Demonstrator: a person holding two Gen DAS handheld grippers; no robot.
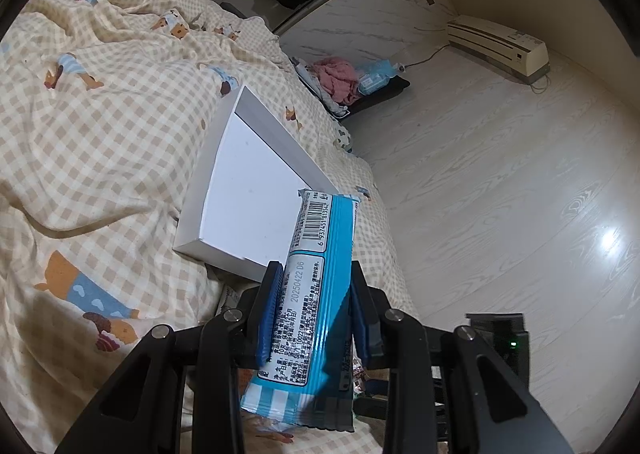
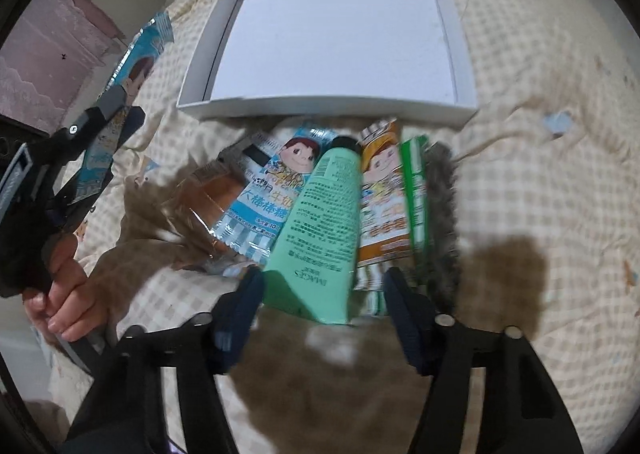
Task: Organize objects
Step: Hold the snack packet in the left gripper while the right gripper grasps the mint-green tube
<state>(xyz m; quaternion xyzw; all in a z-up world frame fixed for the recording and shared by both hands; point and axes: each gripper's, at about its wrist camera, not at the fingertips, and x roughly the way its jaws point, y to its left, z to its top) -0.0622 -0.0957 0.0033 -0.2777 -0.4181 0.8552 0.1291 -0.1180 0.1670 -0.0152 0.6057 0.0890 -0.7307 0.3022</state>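
My left gripper (image 1: pixel 316 274) is shut on a blue-and-white candy packet (image 1: pixel 336 221), holding it upright above the bed. The right wrist view shows that same gripper (image 2: pixel 108 121) and packet (image 2: pixel 136 61) at the left edge. A shallow white box (image 2: pixel 336 41) lies on the quilt with nothing in it, and it also shows behind the held packet (image 1: pixel 256 181). In front of the box lies a row of items: a mint-green tube (image 2: pixel 320 213), a blue candy packet (image 2: pixel 272 181), an orange packet (image 2: pixel 382 193), a green packet (image 2: pixel 416 189). My right gripper (image 2: pixel 322 286) points down over the tube's flat end. Its fingers stand on either side of the tube without touching it.
Everything rests on a rumpled checked quilt (image 2: pixel 520 181). A crinkled brown-and-clear wrapper (image 2: pixel 208 189) lies left of the row. A hand (image 2: pixel 64 294) holds the left gripper. Beside the bed, pale wood floor (image 1: pixel 500 193) holds a pile of clothes (image 1: pixel 340 81) and a cream appliance (image 1: pixel 500 45).
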